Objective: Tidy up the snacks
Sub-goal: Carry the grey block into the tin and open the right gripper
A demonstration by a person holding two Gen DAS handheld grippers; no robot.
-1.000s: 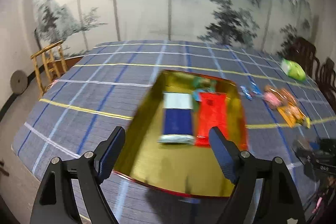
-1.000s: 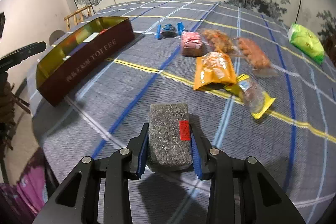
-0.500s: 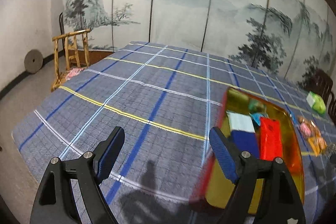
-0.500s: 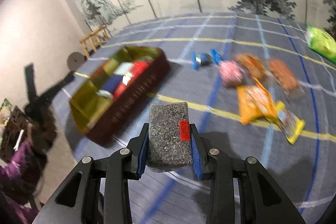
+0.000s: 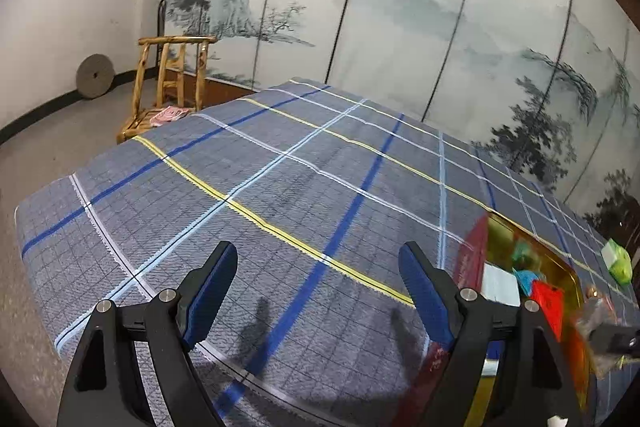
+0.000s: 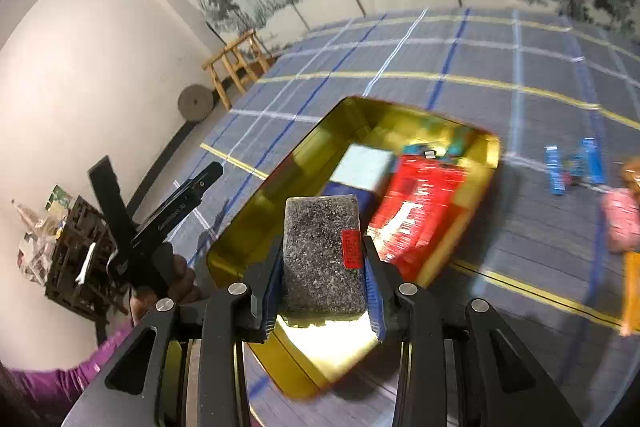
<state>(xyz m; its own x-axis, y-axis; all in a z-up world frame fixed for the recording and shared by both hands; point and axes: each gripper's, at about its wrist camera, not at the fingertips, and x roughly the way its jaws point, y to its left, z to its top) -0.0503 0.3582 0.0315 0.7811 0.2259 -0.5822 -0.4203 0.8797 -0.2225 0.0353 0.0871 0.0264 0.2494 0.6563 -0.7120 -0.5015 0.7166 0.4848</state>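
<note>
My right gripper (image 6: 322, 267) is shut on a grey speckled snack bar (image 6: 320, 251) with a red label and holds it above the near end of the gold tin tray (image 6: 312, 147). In the tray lie a red packet (image 6: 420, 203), a blue-and-white packet (image 6: 366, 167) and small teal sweets. My left gripper (image 5: 318, 291) is open and empty over the blue plaid tablecloth (image 5: 280, 187), to the left of the tray (image 5: 494, 231). It also shows in the right wrist view (image 6: 160, 223).
Loose snacks lie on the cloth right of the tray: a blue wrapped sweet (image 6: 572, 163), a pink packet (image 6: 624, 219), an orange packet (image 6: 632, 291) and a green bag (image 5: 618, 261). A wooden chair (image 5: 168, 83) stands beyond the table's left corner.
My right gripper has carried the grey bar leftwards from over the bare cloth to above the tray. My left gripper has swung left, away from the tray, and stays open.
</note>
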